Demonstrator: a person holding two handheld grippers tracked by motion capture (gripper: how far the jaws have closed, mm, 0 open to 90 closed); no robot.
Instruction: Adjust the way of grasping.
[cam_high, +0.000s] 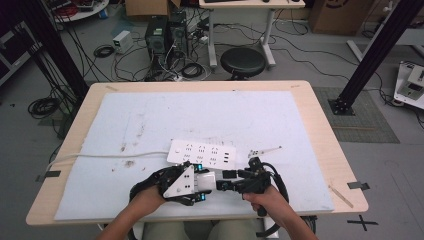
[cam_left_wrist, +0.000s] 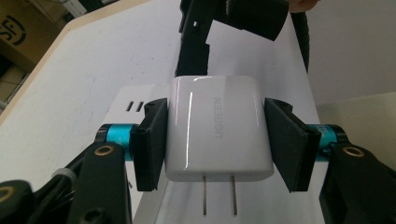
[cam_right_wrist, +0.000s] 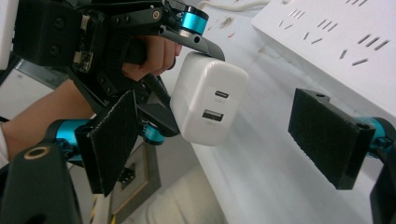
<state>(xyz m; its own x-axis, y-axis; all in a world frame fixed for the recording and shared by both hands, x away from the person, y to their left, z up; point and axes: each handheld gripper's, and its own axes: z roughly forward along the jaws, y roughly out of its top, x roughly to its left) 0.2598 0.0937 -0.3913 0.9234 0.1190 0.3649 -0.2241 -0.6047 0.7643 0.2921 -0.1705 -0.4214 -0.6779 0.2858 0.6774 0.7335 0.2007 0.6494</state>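
White charger block (cam_left_wrist: 218, 128) pinched in left gripper (cam_left_wrist: 215, 140), black pads pressed on both its sides. Two metal prongs (cam_left_wrist: 218, 196) stick out toward camera in left gripper view. Ports face right gripper (cam_right_wrist: 224, 140). Right gripper spread wide, holding nothing, jaws either side of charger but not touching it. Both grippers close together near front edge of table (cam_high: 325, 150), over white mat (cam_high: 150, 120). White power strip (cam_high: 201, 153) lies flat on mat just behind them, cord (cam_high: 100, 156) running off left.
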